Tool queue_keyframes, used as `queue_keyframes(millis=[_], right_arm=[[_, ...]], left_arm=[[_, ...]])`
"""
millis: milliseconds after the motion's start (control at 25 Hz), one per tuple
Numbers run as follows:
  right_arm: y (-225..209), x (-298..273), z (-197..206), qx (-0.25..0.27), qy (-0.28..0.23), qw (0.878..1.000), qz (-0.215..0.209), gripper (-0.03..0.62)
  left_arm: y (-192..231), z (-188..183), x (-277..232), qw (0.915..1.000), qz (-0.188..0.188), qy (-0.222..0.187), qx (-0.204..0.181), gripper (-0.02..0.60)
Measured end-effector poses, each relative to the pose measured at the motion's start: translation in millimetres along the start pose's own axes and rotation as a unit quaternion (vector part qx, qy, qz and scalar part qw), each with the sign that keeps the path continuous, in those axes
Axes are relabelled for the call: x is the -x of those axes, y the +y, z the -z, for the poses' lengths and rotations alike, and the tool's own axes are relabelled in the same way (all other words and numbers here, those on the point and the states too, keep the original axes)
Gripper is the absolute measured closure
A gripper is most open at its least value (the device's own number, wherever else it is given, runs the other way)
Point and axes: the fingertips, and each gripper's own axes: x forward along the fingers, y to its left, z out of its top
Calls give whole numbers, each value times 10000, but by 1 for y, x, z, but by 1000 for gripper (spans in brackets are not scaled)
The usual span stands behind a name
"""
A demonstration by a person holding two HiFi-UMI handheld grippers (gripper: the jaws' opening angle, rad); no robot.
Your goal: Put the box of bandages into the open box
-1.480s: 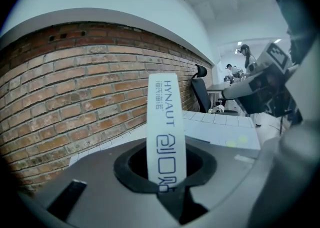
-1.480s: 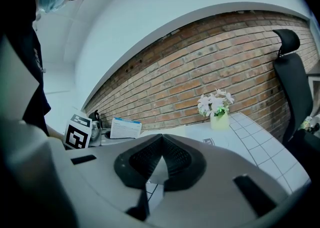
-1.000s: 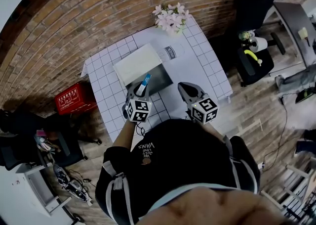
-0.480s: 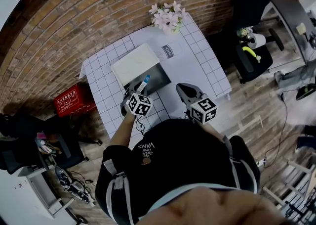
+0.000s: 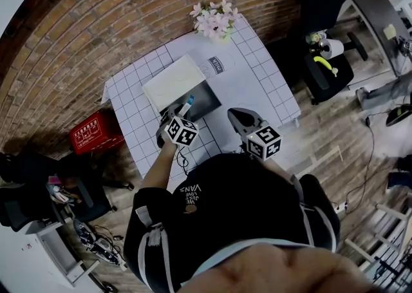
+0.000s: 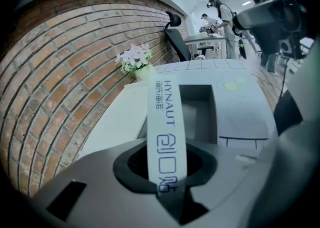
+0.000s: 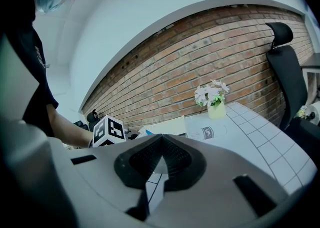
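Left claw (image 6: 167, 148) grips the box of bandages (image 6: 167, 114) printed HYNAUT.

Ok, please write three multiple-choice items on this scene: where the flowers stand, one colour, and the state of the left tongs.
1. Where on the table do the flowers stand? A. at a far corner; B. in its middle; C. at its near edge.
2. What colour is the print on the box of bandages? A. red; B. blue; C. green.
3. In what state are the left tongs? A. open, empty; B. shut on the box of bandages; C. shut on the flowers.
Key: 1 A, the head view shows them at that corner; 2 B, its letters are blue; 3 B, the box sits clamped between the pads.
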Motion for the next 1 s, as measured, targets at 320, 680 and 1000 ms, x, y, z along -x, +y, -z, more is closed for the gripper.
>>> queue_keyframes(millis=[320,680,1000], right_arm=[[-1,4,2,-32,24,10000,66,595],[-2,5,4,-34,24,9999,141,595],[-1,3,3,-34,29,9999,99,595]], left_arm=[[3,4,-7,9997,-19,165,-176,486],[-4,1,-5,9998,175,19,-118,416],[-17,-6,7,9990,391,-175,-106,397]])
